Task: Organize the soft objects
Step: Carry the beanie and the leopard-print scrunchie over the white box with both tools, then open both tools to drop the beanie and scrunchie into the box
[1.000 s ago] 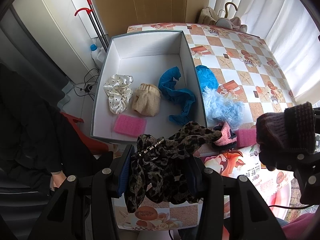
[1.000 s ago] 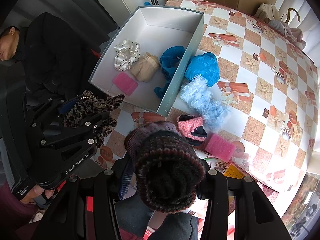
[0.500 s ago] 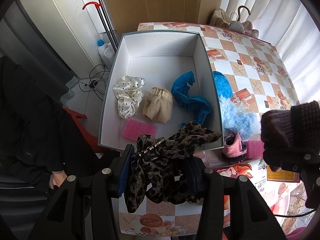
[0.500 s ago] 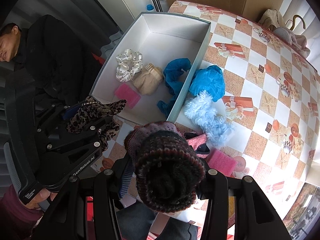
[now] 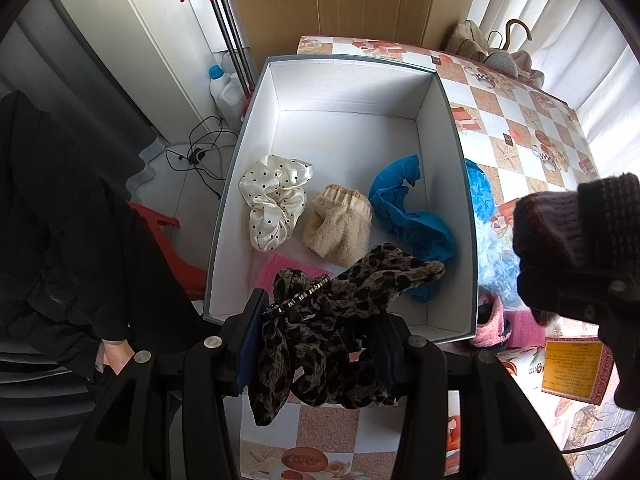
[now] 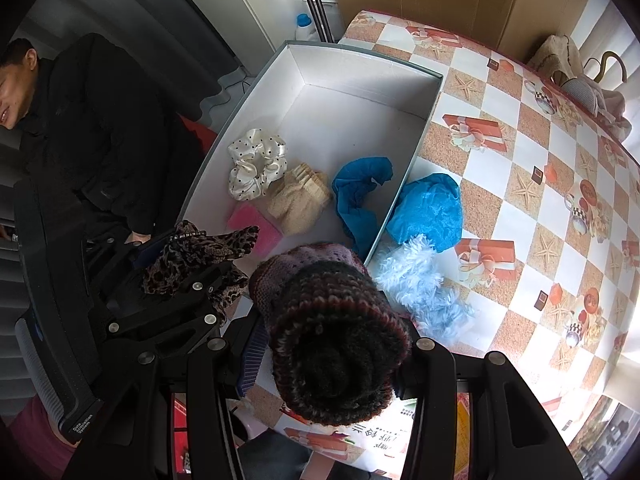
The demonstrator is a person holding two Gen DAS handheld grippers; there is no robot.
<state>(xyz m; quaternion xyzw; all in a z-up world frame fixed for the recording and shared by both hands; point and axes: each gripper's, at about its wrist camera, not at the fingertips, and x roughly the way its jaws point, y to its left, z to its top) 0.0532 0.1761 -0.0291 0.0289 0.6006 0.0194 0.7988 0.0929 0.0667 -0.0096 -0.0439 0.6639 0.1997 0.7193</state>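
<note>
My left gripper (image 5: pixel 320 344) is shut on a leopard-print scarf (image 5: pixel 340 320) and holds it above the near edge of the white box (image 5: pixel 344 80). In the box lie a dotted cream scrunchie (image 5: pixel 274 200), a beige pouch (image 5: pixel 338 230), a blue cloth (image 5: pixel 408 216) and a pink sponge (image 5: pixel 276 270). My right gripper (image 6: pixel 328 356) is shut on a dark knitted hat (image 6: pixel 332 340), held above the table just right of the box. The hat also shows in the left wrist view (image 5: pixel 576 220). The left gripper with the scarf shows in the right wrist view (image 6: pixel 192 264).
On the checkered table (image 6: pixel 520 140) right of the box lie a blue cloth (image 6: pixel 430 212), a fluffy light-blue piece (image 6: pixel 420 292), a pink slipper (image 5: pixel 494 320) and a pink sponge (image 5: pixel 524 328). A printed carton (image 5: pixel 568 368) sits near. A seated person (image 6: pixel 80 120) is left of the box.
Both grippers have moved forward and left toward the box, each still holding its item. The scarf now hangs over the box's near wall.
</note>
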